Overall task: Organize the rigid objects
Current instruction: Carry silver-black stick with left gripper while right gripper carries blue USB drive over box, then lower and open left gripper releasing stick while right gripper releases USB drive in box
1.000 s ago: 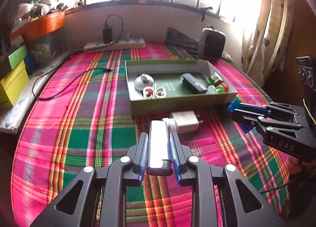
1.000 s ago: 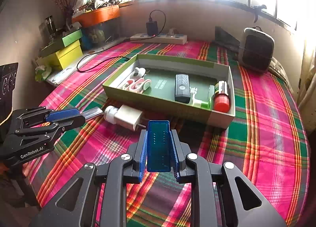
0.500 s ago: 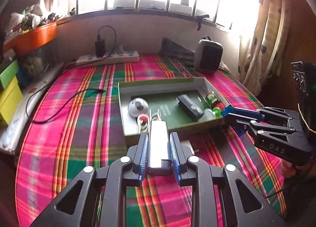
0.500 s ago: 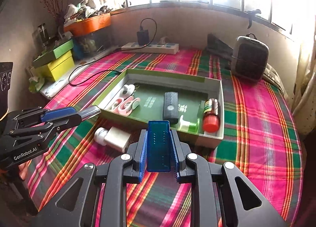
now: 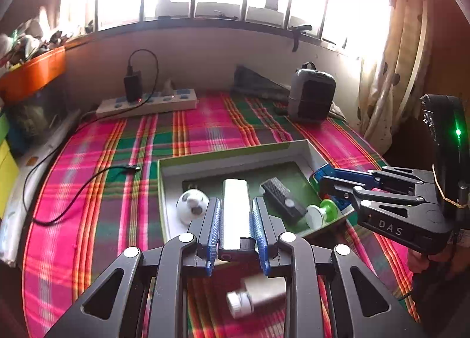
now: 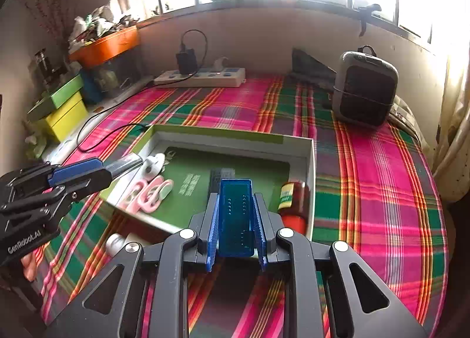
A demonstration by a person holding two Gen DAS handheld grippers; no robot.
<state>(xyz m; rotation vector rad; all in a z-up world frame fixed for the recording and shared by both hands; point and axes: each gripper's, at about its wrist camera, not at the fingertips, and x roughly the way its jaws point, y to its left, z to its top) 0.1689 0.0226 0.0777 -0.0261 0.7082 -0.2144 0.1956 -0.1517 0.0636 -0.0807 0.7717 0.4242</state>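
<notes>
My left gripper (image 5: 235, 214) is shut on a silver lighter (image 5: 235, 211), held over the near edge of the green box (image 5: 229, 154). My right gripper (image 6: 236, 214) is shut on a blue translucent case (image 6: 236, 217), also above the box's near side. Inside the box lie a white round gadget (image 5: 191, 209), a black remote (image 5: 283, 200), a white-and-green piece (image 5: 321, 213), pink clips (image 6: 149, 192) and a red-capped bottle (image 6: 293, 201). A white charger plug (image 5: 255, 294) lies on the plaid cloth below the left gripper. Each gripper shows in the other's view: the right gripper (image 5: 318, 178), the left gripper (image 6: 102, 169).
A power strip (image 6: 202, 76) with a black adapter lies by the far wall, its cable (image 5: 73, 191) trailing across the plaid cloth. A grey heater (image 6: 365, 88) stands at the back right. Yellow and green boxes (image 6: 63, 109) and an orange tub (image 6: 108, 44) are at the left. Curtain at right.
Both grippers have moved forward and slightly up with their loads, from short of the box to over its near edge. The charger plug now lies beneath the left gripper.
</notes>
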